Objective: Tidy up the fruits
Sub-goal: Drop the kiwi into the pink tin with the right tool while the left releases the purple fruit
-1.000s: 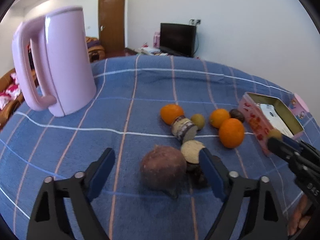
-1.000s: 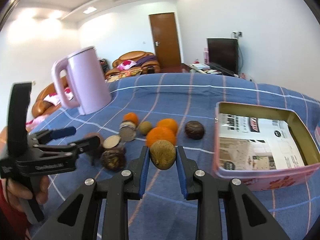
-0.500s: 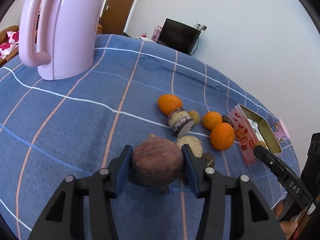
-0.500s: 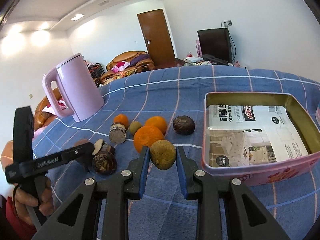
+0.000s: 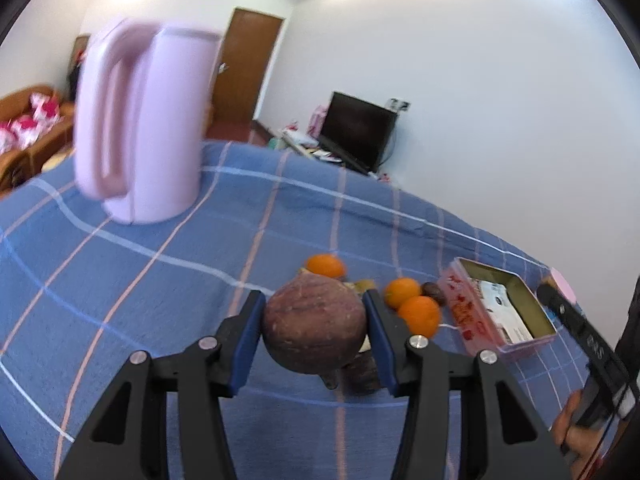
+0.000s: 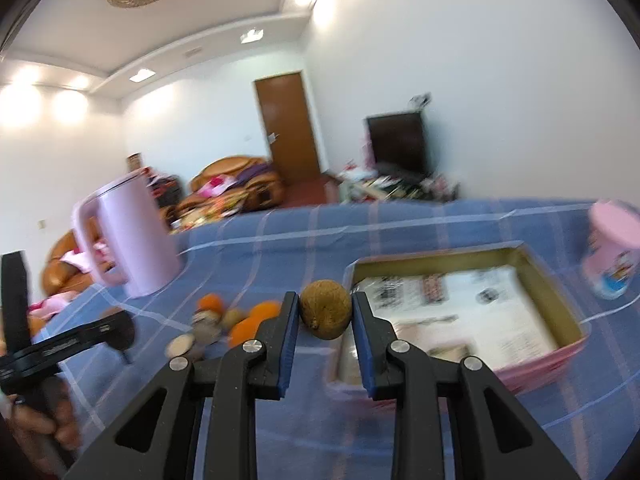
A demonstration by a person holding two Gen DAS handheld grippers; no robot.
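The small brown fruit (image 6: 326, 314) is gripped between the right gripper's (image 6: 325, 334) fingers, raised just left of the pink tin (image 6: 560, 312). Farther left of the tin, the left gripper (image 5: 315, 334) clamps a large purplish fruit (image 5: 314, 330) above the blue table (image 5: 160, 300), near the oranges (image 5: 418, 316).

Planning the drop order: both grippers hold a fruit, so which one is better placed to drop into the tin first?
Right. The right gripper holds its small brown fruit beside the open tin.
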